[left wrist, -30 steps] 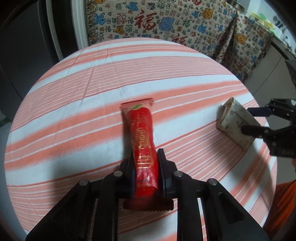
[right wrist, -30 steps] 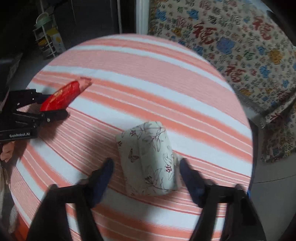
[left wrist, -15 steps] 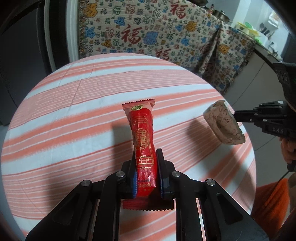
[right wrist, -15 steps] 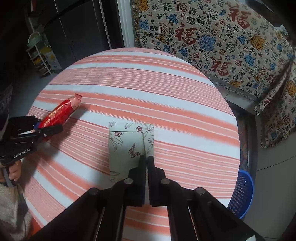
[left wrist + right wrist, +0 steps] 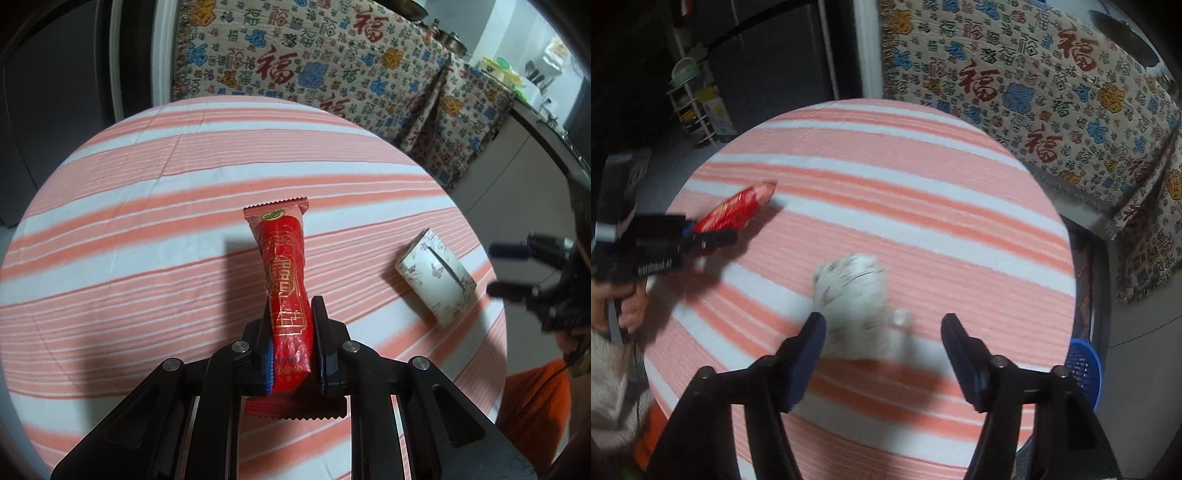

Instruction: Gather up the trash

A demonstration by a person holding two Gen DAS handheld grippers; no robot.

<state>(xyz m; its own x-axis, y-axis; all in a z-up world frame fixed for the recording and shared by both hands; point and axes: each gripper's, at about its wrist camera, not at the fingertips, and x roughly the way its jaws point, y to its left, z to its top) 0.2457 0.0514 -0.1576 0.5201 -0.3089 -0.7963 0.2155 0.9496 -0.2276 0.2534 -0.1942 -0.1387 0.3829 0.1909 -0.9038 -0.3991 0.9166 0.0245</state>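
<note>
Stripes of pink and white are seen on the round table point(image 5: 155, 206) in the left wrist view. A red snack wrapper point(image 5: 286, 291) is pinched tight between the two jaws of the left gripper point(image 5: 291, 325) and is held up above the cloth. A flowery paper packet point(image 5: 436, 277) is seen lying on the table near its right edge. The right gripper point(image 5: 506, 271) is seen just beside it, with jaws spread.

In the right wrist view, the right gripper point(image 5: 881, 336) is shown with jaws wide apart; they have just been opening. The packet point(image 5: 853, 291) is blurred between them, and no grip on it is seen. A blue basket point(image 5: 1084, 369) is seen beside the table.
</note>
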